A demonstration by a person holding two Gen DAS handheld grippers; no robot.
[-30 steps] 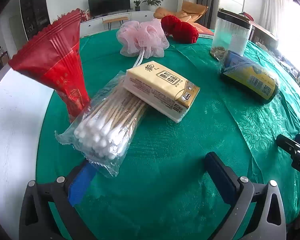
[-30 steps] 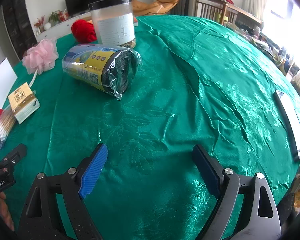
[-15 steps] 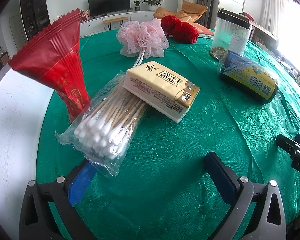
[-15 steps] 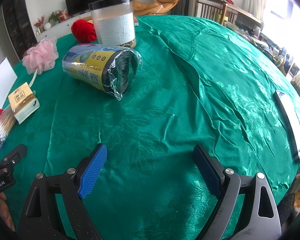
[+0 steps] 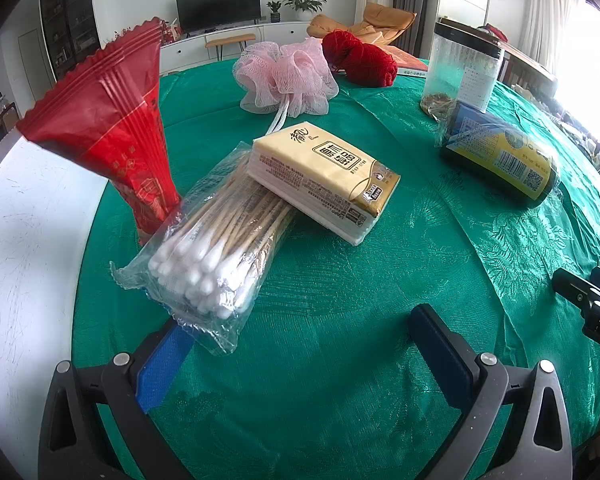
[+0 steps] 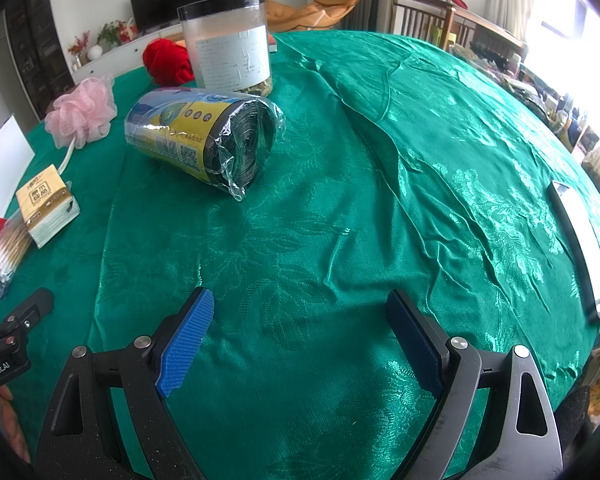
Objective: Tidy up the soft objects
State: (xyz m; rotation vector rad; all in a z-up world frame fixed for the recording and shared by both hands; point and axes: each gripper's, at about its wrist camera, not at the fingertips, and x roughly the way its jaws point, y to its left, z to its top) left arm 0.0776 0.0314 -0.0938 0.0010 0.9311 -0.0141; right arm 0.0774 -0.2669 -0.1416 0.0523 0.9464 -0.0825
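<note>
Sorting looks barely begun: both the left gripper and right gripper gape empty over the green tablecloth, while the pink mesh bath pouf and red yarn ball lie loose at twelve o'clock.

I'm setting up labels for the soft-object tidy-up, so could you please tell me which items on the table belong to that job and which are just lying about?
Belonging to the job:
pink bath pouf
red yarn
tissue pack
roll of bags

Probably just lying about:
bag of cotton swabs
red packet
clear jar
phone
</note>
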